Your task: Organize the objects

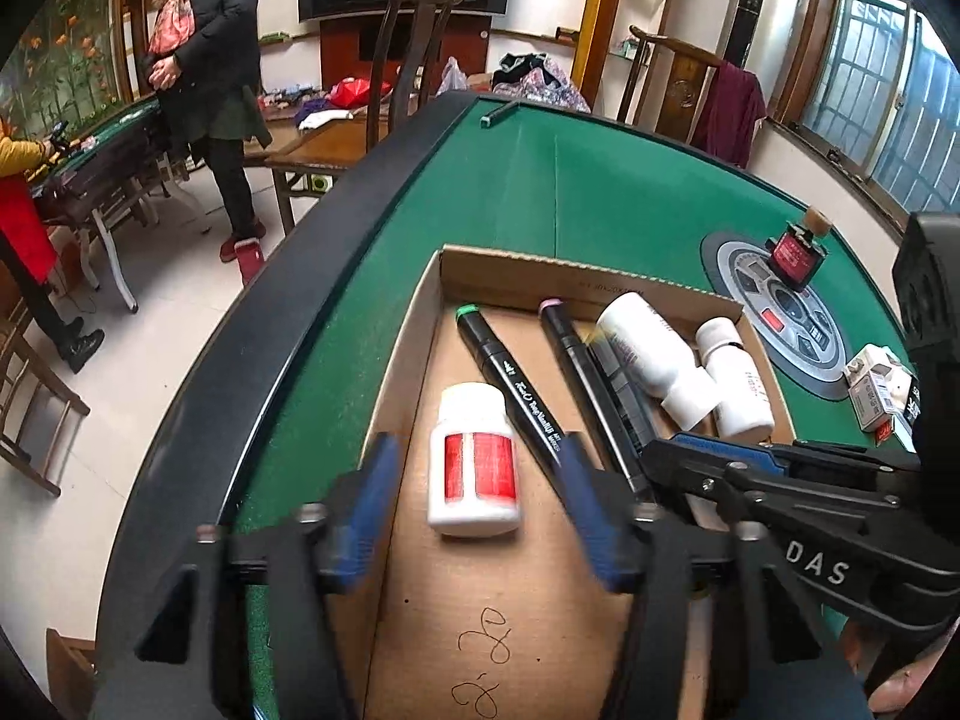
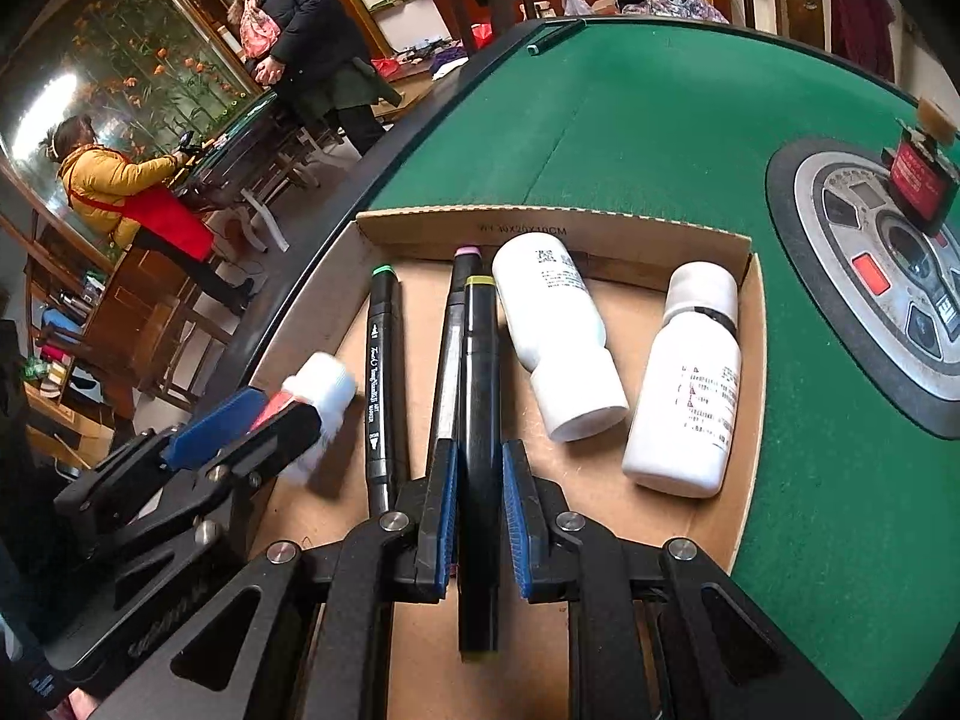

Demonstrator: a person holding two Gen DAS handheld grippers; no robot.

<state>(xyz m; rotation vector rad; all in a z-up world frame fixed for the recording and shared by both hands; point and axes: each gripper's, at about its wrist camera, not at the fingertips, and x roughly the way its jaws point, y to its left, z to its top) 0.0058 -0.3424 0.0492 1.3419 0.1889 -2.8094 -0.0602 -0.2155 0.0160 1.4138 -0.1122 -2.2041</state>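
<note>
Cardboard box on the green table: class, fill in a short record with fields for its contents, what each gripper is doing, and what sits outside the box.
container: cardboard box on green table
markers: green-capped marker; pink-capped marker; yellow-capped marker
bottles: red-label bottle; two plain white bottles, lying down
left gripper: open around the red-label bottle
right gripper: fingers on either side of the yellow-capped marker
outside box: stamp; small cartons

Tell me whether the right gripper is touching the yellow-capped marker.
Touching. The right wrist view shows the right gripper with both blue pads pressed against the yellow-capped marker, no gap on either side.
</note>
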